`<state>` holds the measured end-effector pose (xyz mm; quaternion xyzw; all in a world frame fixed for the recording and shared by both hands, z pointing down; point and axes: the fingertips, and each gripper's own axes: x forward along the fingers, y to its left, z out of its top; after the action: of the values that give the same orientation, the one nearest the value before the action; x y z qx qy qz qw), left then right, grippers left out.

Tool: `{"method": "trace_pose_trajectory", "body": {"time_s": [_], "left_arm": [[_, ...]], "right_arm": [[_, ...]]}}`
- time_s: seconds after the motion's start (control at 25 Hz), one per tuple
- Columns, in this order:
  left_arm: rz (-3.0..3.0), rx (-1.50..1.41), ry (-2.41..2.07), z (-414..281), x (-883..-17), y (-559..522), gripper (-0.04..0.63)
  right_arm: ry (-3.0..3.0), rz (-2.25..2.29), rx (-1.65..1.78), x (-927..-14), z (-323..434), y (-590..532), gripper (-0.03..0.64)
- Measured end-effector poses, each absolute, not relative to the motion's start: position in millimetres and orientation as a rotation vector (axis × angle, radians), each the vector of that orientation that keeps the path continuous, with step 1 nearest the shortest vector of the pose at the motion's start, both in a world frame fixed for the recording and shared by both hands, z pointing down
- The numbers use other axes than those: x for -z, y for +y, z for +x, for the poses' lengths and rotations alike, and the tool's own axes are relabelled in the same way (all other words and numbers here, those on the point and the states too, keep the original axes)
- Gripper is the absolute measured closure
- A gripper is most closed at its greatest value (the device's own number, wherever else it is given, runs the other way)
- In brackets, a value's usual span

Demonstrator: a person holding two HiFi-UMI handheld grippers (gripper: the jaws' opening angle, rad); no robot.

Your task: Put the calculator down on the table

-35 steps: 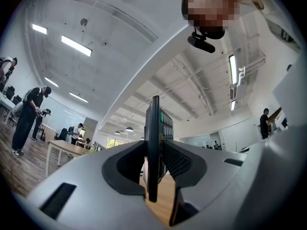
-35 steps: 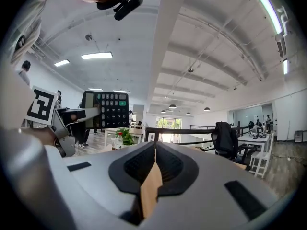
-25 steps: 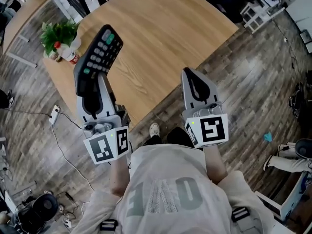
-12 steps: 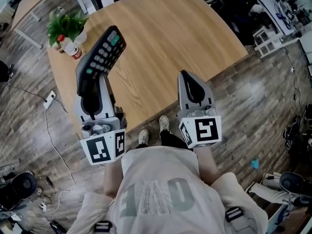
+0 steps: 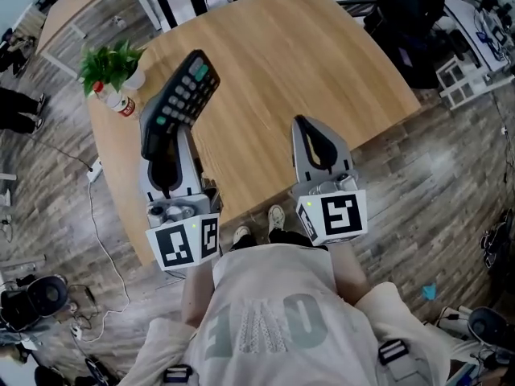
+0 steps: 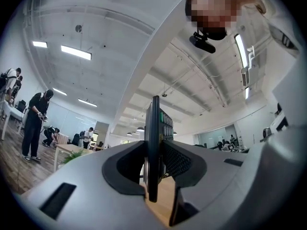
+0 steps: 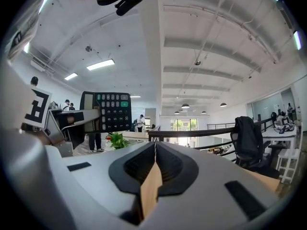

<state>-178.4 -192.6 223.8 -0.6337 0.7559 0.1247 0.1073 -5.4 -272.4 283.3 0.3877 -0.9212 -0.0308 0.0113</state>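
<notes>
Holding the calculator [image 5: 179, 103] clamped in my left gripper [image 5: 163, 141] over the tabletop [image 5: 273, 63]; right gripper [image 5: 304, 127] closed, empty. Next I lower it flat, then release.

Black calculator [image 5: 179, 100] with grey and green keys, tilted above the wooden table [image 5: 273, 71].
</notes>
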Motion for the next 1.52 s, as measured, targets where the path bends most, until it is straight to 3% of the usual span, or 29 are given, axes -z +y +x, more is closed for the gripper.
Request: {"method": "trace_pose_trajectory", "body": {"time_s": [0.28, 0.76, 1.08, 1.52], "left_arm": [[-1.932, -0.343, 2.180, -137, -221, -222, 0.472], [-1.985, -0.270, 2.141, -159, -222, -268, 0.472], [-2.570, 0.164, 1.899, -165, -249, -351, 0.472], [-3.217, 1.021, 1.353, -154, -393, -419, 0.472]], "right_arm": [[-2.892, 1.194, 0.042, -286, 14, -293, 0.595], [-2.865, 1.244, 0.054, -280, 9, -318, 0.595], [-2.851, 1.240, 0.028, -289, 18, -330, 0.595], [-2.751, 1.310, -0.052, -319, 24, -339, 0.595]]}}
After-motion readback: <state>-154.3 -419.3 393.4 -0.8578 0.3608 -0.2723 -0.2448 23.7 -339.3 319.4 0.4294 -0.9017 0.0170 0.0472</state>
